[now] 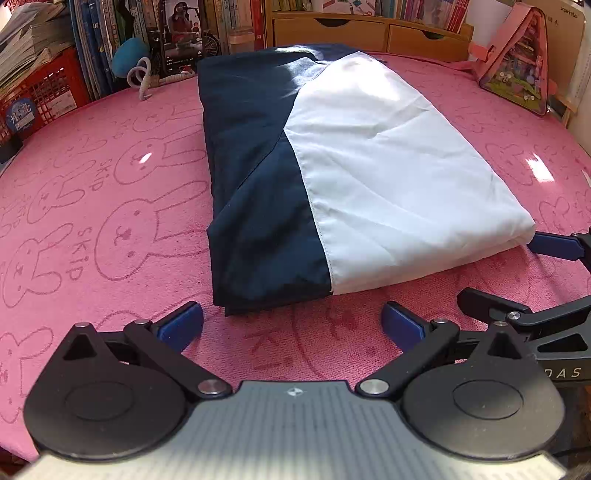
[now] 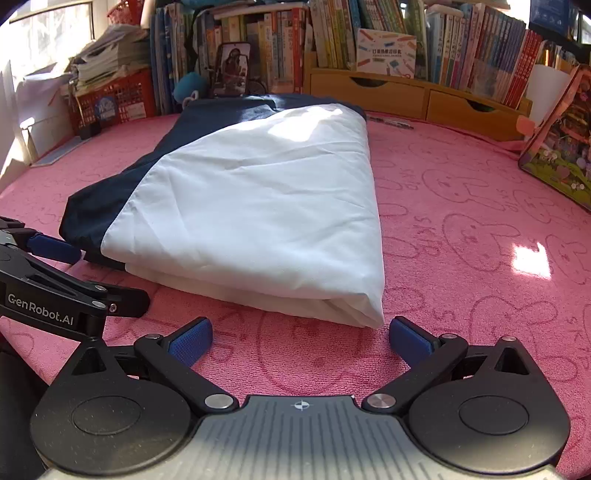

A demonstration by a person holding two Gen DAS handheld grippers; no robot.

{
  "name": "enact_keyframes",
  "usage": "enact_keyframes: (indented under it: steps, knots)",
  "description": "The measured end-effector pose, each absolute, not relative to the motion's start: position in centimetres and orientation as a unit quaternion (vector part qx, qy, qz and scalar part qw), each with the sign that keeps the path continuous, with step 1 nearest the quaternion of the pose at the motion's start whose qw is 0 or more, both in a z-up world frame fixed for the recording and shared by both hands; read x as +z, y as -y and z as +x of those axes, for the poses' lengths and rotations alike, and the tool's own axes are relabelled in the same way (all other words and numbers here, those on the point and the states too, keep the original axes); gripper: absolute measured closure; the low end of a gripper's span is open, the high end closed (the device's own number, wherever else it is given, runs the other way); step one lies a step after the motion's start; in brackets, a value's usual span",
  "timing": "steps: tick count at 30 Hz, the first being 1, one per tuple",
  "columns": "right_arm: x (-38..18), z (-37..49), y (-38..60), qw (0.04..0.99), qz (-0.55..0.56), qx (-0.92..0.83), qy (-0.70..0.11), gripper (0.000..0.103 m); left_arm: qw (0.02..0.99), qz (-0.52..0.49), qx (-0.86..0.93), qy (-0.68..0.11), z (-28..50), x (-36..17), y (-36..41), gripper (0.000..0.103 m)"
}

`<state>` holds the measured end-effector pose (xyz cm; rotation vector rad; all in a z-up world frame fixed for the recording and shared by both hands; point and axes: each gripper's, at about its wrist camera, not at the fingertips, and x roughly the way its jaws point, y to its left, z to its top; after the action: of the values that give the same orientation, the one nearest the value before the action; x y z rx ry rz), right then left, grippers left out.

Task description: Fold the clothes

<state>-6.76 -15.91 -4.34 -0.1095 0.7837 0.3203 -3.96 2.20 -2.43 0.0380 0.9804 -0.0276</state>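
Observation:
A folded navy and white garment (image 1: pixel 332 177) lies flat on the pink bunny-print table cover (image 1: pixel 110 221). My left gripper (image 1: pixel 291 326) is open and empty, just in front of the garment's near navy corner, apart from it. The garment also shows in the right wrist view (image 2: pixel 258 206). My right gripper (image 2: pixel 301 341) is open and empty, just in front of its near white corner. The right gripper's fingers (image 1: pixel 554 245) show at the right edge of the left wrist view, and the left gripper's fingers (image 2: pixel 51 247) show at the left edge of the right wrist view.
Books and a wooden drawer unit (image 2: pixel 406 92) line the back of the table. A red crate (image 1: pixel 40 92) with papers stands at the back left. A pink printed bag (image 1: pixel 517 62) leans at the back right. A phone (image 1: pixel 183 35) stands upright behind the garment.

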Motion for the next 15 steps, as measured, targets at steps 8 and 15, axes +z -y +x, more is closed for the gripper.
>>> enact_keyframes:
  steps: [8, 15]
  knots:
    - [-3.99, -5.9, 15.33, 0.898, -0.061, 0.146, -0.411, 0.0, 0.878, 0.015, -0.01, -0.478, -3.52, -2.42, -2.44, 0.0]
    - [-4.02, -5.82, 15.36, 0.895, -0.066, 0.148, -0.416, 0.0, 0.881, 0.015, -0.009, -0.473, -3.59, -2.42, -2.45, 0.0]
